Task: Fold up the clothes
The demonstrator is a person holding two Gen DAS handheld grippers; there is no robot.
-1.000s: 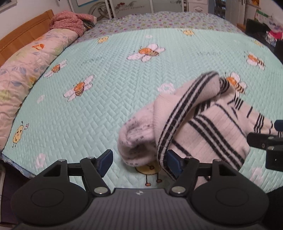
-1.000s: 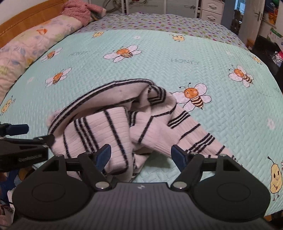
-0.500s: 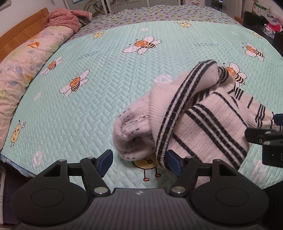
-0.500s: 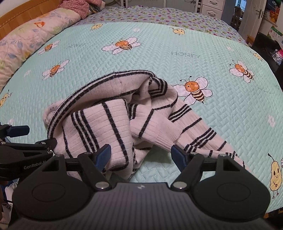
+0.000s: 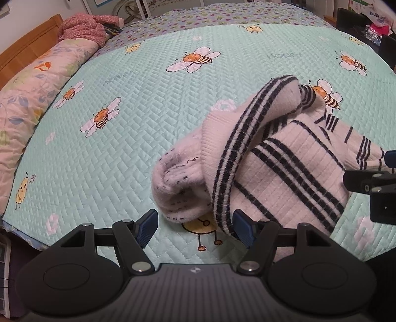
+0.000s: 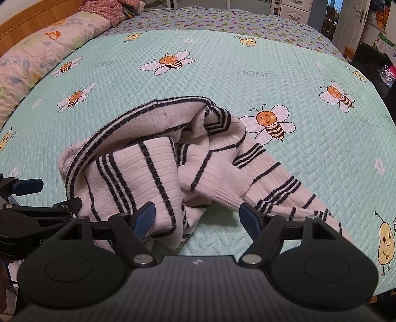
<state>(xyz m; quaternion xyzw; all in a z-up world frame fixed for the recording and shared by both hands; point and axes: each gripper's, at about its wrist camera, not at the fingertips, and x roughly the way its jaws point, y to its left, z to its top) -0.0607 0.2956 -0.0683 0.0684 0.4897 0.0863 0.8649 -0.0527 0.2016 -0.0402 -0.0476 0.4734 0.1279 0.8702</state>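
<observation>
A white knitted sweater with black stripes (image 5: pixel 277 158) (image 6: pixel 158 173) lies crumpled near the front edge of a mint quilt with bees (image 5: pixel 148 104) (image 6: pixel 272 81). My left gripper (image 5: pixel 195 228) is open at the sweater's left end; its right blue pad (image 5: pixel 243 228) sits against the striped hem and its left pad is clear of the cloth. My right gripper (image 6: pixel 198 219) is open over the sweater's near side, with its left pad (image 6: pixel 144 219) at a striped fold and bare quilt in the middle of the gap. Each gripper shows at the edge of the other's view.
A long floral bolster (image 5: pixel 27 99) and a wooden headboard (image 5: pixel 24 47) run along the left. A pink bundle of cloth (image 5: pixel 84 28) lies at the far left corner. Drawers and a door (image 6: pixel 351 22) stand beyond the bed, with dark clutter (image 5: pixel 366 27) at the right.
Both views have shifted slightly, with the sweater now a bit higher and closer. The sweater keeps its shape, and both pairs of jaws stay as wide apart as before.
</observation>
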